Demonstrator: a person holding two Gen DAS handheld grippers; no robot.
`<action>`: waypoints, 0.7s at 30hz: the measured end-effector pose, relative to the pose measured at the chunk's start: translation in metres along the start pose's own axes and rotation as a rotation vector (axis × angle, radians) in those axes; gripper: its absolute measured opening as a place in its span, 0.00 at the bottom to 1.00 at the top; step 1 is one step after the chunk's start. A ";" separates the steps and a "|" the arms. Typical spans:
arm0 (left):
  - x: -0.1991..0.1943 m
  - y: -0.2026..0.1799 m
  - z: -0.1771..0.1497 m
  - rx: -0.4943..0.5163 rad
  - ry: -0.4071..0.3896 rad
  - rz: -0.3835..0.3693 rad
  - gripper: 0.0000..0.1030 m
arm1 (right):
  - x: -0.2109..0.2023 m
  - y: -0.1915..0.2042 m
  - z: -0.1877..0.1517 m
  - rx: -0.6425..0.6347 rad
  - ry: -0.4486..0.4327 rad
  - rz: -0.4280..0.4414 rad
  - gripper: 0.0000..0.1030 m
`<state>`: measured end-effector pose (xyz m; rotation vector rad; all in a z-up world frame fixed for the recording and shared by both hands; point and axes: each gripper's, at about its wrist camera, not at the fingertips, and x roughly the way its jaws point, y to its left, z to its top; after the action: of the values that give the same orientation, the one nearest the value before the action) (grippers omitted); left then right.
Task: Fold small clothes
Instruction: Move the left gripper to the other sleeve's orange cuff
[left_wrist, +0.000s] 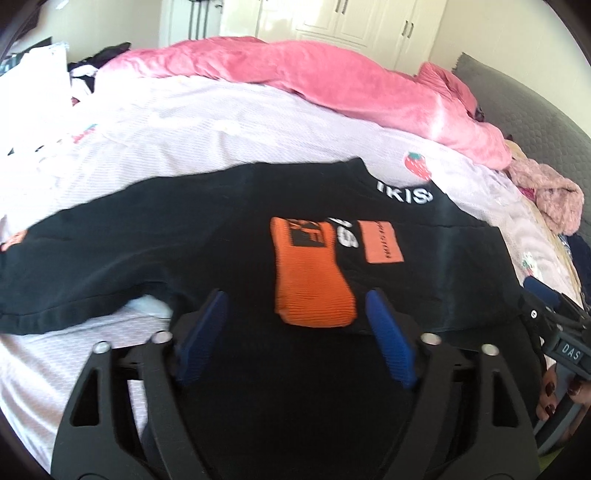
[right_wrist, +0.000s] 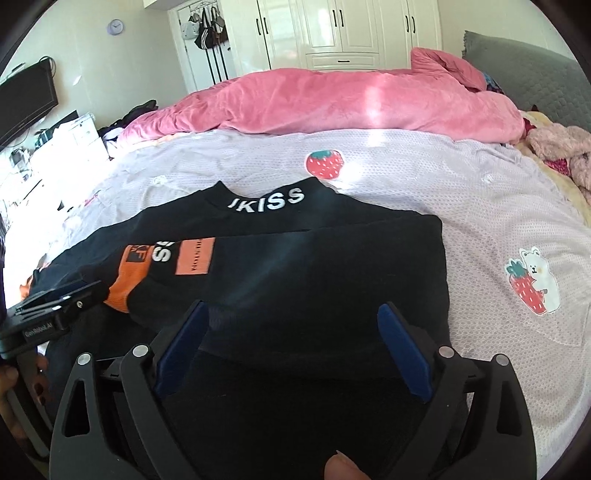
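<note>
On the lilac bedsheet (right_wrist: 480, 221), your black top (right_wrist: 314, 266) lies sleeve-folded.
Both the left gripper (left_wrist: 295, 325) and right gripper (right_wrist: 291, 343) hang spread, pinching nothing; smooth that orange cuff (left_wrist: 310, 280) before folding across.

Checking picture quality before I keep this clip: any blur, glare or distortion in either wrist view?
Left wrist view: soft overall, the black top and left gripper smeared, the white clutter at far left blown out. Right wrist view: sharper, collar lettering readable, a sun patch glaring on the lilac bedspread and pink duvet. Both: strong fisheye bending, dark corners.
</note>
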<state>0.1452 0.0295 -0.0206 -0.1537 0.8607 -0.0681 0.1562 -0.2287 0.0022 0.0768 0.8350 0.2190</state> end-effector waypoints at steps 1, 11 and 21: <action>-0.004 0.004 -0.001 -0.011 -0.008 0.008 0.82 | -0.002 0.003 0.000 -0.003 -0.008 0.004 0.89; -0.026 0.037 -0.003 -0.069 -0.037 0.076 0.91 | -0.016 0.032 0.002 -0.029 -0.053 0.022 0.95; -0.047 0.067 -0.001 -0.130 -0.106 0.143 0.91 | -0.024 0.072 0.008 -0.081 -0.068 0.048 0.95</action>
<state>0.1131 0.1013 0.0031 -0.2154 0.7687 0.1295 0.1347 -0.1640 0.0358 0.0286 0.7564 0.2939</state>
